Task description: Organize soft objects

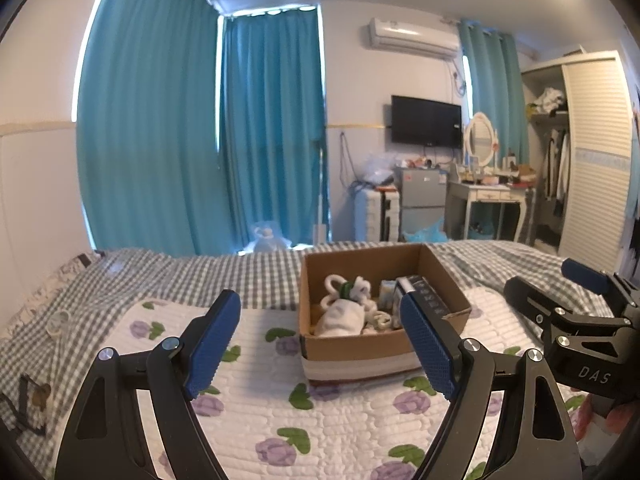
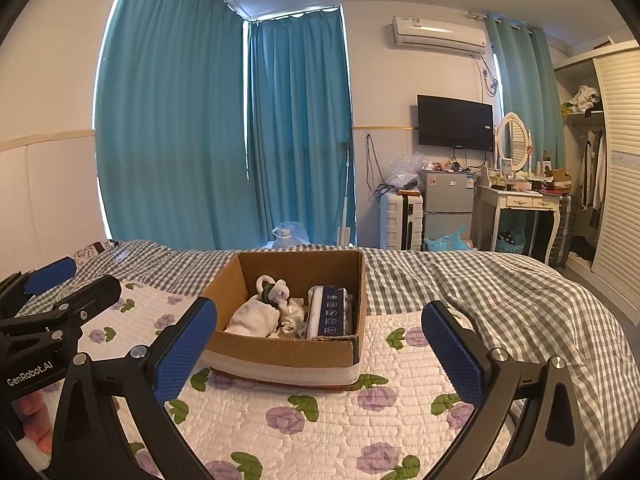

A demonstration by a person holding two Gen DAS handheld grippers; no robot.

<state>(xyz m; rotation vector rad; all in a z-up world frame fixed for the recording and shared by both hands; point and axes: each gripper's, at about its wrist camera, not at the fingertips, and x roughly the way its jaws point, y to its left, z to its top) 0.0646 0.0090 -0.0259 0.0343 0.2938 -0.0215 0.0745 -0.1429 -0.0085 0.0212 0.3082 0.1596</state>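
Observation:
An open cardboard box (image 1: 312, 344) (image 2: 280, 350) stands on the floral quilt (image 1: 312, 432) (image 2: 320, 432) on the bed. Inside lie a white rolled cloth (image 1: 342, 320) (image 2: 254, 318), a white and green plush toy (image 1: 352, 288) (image 2: 274, 288), crumpled pale fabric (image 2: 294, 312) and a white and dark blue tissue pack (image 1: 424, 294) (image 2: 330, 314). My left gripper (image 1: 320, 340) is open and empty, just short of the box. My right gripper (image 2: 320, 348) is open and empty, also before the box. Each gripper shows in the other's view: the right one (image 1: 576, 312), the left one (image 2: 52, 300).
A grey checked blanket (image 1: 200, 276) (image 2: 500, 292) covers the bed beyond the quilt. A small roll of tape (image 1: 58, 322) lies at the left. Beyond the bed stand teal curtains (image 2: 224, 128), a suitcase (image 2: 402, 220), a small fridge (image 2: 446, 204), a dressing table (image 2: 520, 200) and a wardrobe (image 2: 616, 168).

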